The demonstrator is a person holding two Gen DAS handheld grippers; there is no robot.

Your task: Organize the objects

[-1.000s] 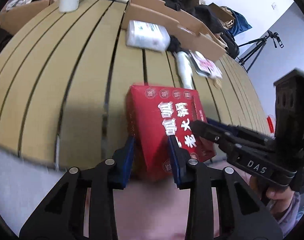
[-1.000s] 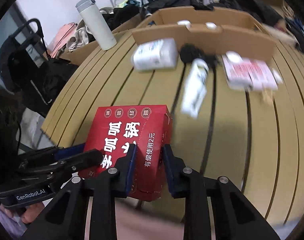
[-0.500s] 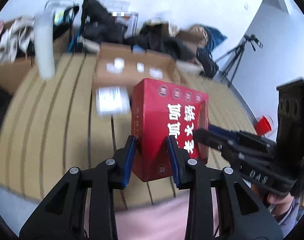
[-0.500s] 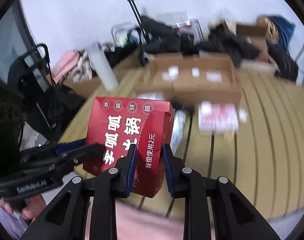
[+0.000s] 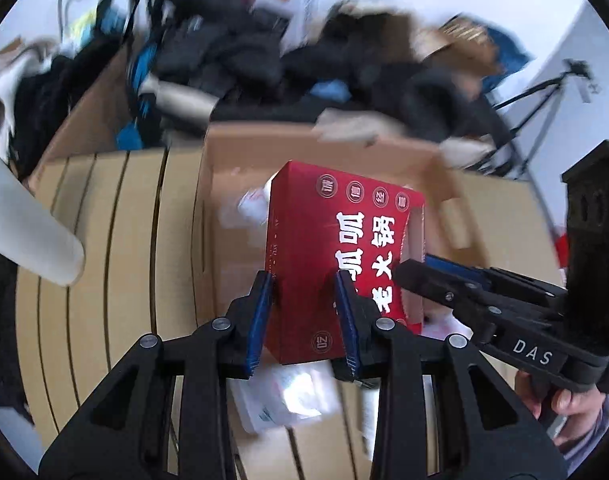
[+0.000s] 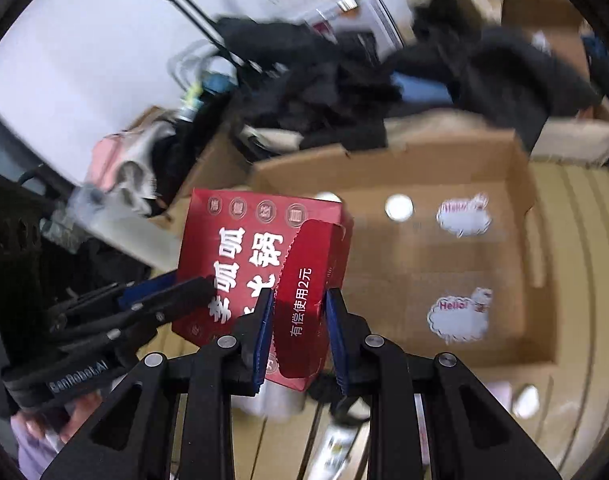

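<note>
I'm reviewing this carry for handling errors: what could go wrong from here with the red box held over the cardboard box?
The red box is pinched only at its near corners by the left gripper and right gripper, so uneven motion could twist it loose. The right gripper clamps an opened flap, which may tear. Dropped, it could land on items in the cardboard box.
</note>
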